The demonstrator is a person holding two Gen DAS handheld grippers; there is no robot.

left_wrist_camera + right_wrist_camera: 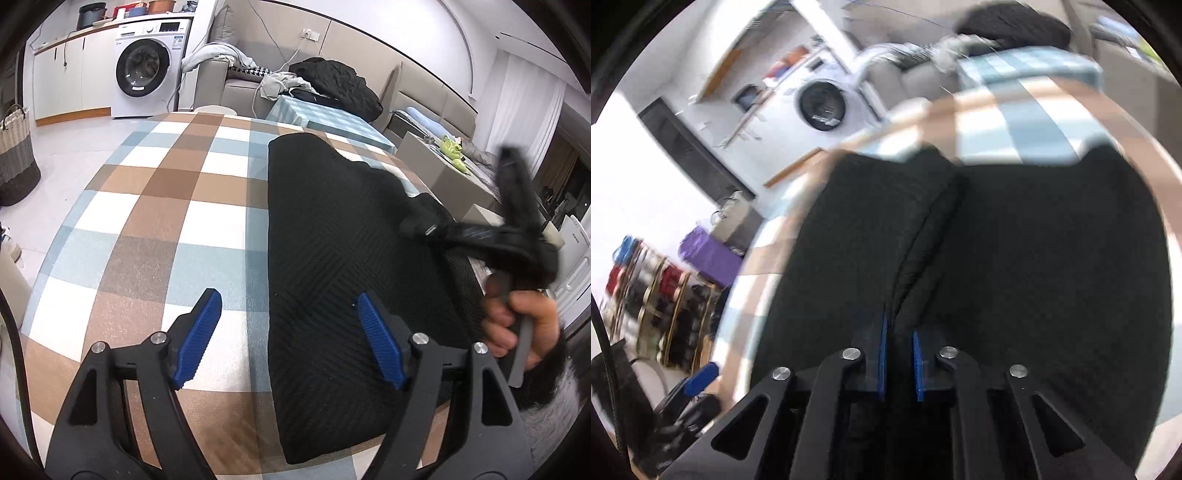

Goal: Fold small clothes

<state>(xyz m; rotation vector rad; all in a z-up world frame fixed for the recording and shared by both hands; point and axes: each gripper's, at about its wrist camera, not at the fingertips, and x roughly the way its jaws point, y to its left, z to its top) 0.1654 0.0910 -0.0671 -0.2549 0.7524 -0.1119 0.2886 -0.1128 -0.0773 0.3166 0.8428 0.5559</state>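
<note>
Right wrist: right gripper [899,363] fingers clamp black garment [1015,258] (blurred); left gripper [286,339] fingers apart.

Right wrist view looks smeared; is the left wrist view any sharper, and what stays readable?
Left wrist view: sharp on the checked cloth and black garment; only the right gripper is streaked, with fisheye bending at the edges. Right wrist view: background motion-blurred, but the right gripper, shut on a garment fold, stays crisp.

checked cloth [155,192] bare leftward (garment [332,258] rightward)
</note>
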